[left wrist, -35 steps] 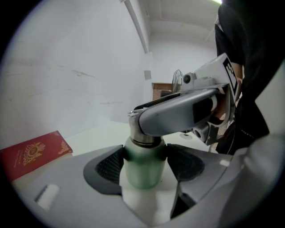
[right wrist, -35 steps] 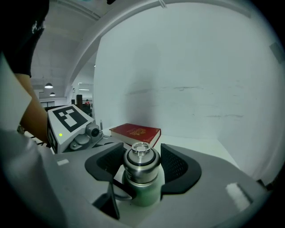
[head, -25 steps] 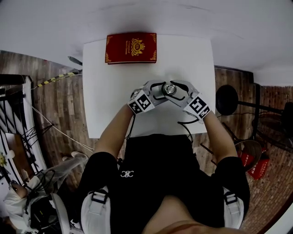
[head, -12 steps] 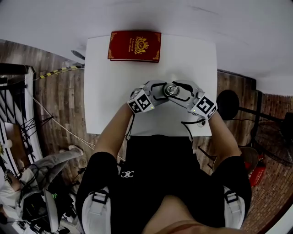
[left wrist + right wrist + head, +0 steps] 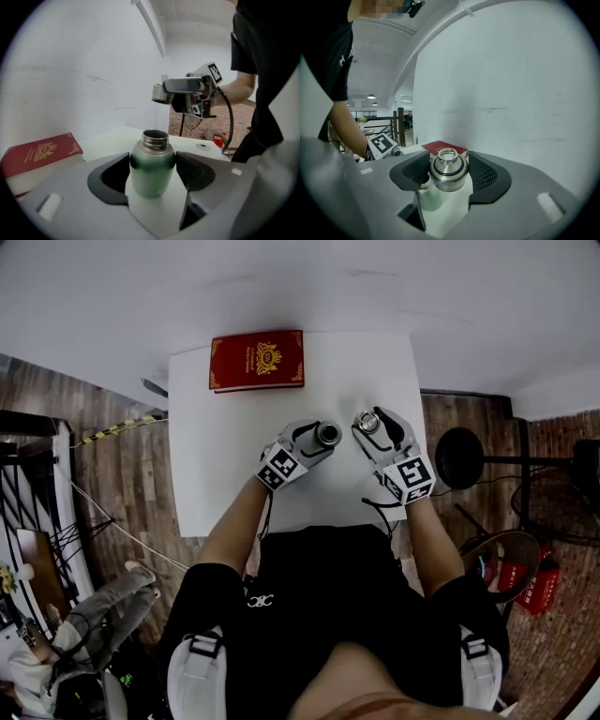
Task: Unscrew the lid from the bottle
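Lid already off the bottle at this point. The left gripper (image 5: 314,439) was closed on the green bottle (image 5: 151,171), its dark pads pressed on either side of the upper body just under the shoulder, with the bare threaded neck (image 5: 155,139) standing open above them. The bottle stood upright near the middle of the white table (image 5: 225,474), in front of a red book (image 5: 257,360) lying flat at the far edge. The right gripper (image 5: 373,425) held the steel lid (image 5: 448,171) across its side wall, jaws set wide to span it and ribbed pads touching both sides. Lid and bottle were apart, the lid carried to the right of the neck and above it (the left gripper view showed it hanging in the air, clear of the table). Handling notes, judged only: both parts look to be rigid metal, so they should take a firm squeeze without deforming. The bottle's smooth coat and round body could slip or twist in the pads, so the hold below the shoulder seemed the sensible place. The lid is small, round and polished, probably light, and best kept gripped across its full width. Tilting it would risk it rolling out. Whether the bottle held any liquid could not be told.
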Action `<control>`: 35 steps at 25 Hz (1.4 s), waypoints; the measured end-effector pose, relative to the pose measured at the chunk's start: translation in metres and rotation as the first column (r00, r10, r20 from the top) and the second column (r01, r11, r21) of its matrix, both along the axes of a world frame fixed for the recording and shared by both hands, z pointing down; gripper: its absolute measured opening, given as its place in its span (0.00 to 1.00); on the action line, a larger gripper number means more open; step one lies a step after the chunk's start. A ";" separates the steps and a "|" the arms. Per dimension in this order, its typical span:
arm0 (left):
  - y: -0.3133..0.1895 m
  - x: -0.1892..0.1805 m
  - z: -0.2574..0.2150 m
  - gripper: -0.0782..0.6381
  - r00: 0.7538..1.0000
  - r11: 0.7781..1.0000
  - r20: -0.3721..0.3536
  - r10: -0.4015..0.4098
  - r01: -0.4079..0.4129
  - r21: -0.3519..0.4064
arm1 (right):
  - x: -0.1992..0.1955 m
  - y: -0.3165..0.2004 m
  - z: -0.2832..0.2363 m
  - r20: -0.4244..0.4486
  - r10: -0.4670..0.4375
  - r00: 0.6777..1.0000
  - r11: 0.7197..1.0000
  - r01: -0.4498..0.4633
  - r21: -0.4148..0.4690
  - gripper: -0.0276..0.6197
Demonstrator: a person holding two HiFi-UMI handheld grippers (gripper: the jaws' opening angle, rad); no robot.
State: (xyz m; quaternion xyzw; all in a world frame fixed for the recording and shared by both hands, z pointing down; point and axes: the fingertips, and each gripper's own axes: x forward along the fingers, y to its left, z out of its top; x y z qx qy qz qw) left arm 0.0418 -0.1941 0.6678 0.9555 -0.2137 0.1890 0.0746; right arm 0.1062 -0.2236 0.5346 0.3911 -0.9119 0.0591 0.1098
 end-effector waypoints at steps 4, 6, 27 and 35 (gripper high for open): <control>-0.001 -0.013 -0.016 0.61 0.994 0.995 -0.054 -0.100 0.099 -0.022 | 0.012 -0.002 -0.005 0.045 0.096 0.994 0.995 -0.096 -0.001 0.44; 0.007 -0.024 -0.025 0.61 0.990 0.991 -0.048 -0.133 0.133 -0.017 | 0.016 -0.002 -0.010 0.066 0.126 0.990 0.992 -0.127 0.007 0.44; -0.028 -0.189 -0.213 0.18 0.634 0.613 -0.187 -0.750 0.773 0.164 | -0.001 -0.025 -0.111 0.157 0.236 0.959 0.939 -0.267 0.215 0.44; -0.033 -0.186 -0.235 0.18 0.599 0.567 -0.221 -0.770 0.801 0.195 | -0.003 -0.029 -0.114 0.159 0.237 0.958 0.942 -0.267 0.202 0.44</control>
